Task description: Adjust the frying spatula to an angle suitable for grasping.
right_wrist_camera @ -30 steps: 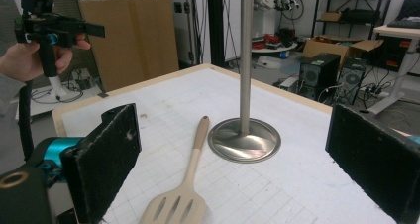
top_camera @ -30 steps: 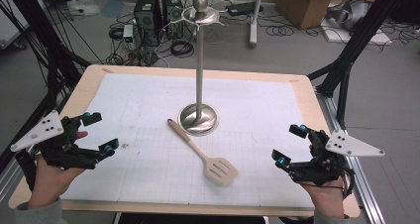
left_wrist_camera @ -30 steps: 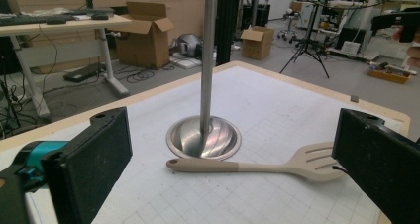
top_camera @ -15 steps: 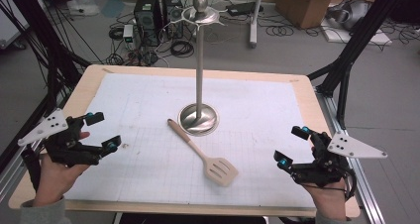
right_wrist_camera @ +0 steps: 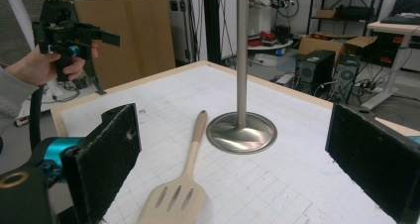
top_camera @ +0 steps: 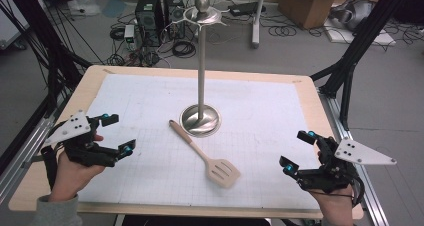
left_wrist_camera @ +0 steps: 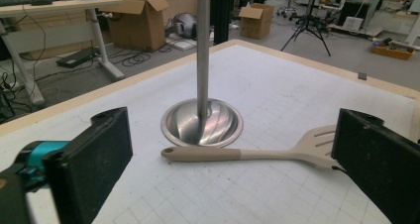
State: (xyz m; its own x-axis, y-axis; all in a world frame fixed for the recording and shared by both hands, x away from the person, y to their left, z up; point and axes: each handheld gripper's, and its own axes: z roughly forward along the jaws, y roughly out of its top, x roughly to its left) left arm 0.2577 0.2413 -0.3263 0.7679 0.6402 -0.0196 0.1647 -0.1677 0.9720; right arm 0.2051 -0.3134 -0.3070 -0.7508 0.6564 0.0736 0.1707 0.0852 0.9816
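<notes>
Inspector: Cables and cartons crowd the floor behind; state the bench (top_camera: 150, 106) condition.

Operator: White gridded mat, one steel stand (top_camera: 201, 117) upright at centre. A wooden spatula (top_camera: 206, 155) lies flat, its handle tip just beside the stand's base.

Inspector: Your claws?

Operator: My left claw (top_camera: 116, 134) hovers, jaws wide, nothing held; the spatula lies ahead of it, well apart. My right claw (top_camera: 298, 150) is likewise wide and empty, the slotted blade ahead and nearer.

Inspector: Step in hand?

Operator: Approach, I judge. Next: lower one claw over the handle, then close.
</notes>
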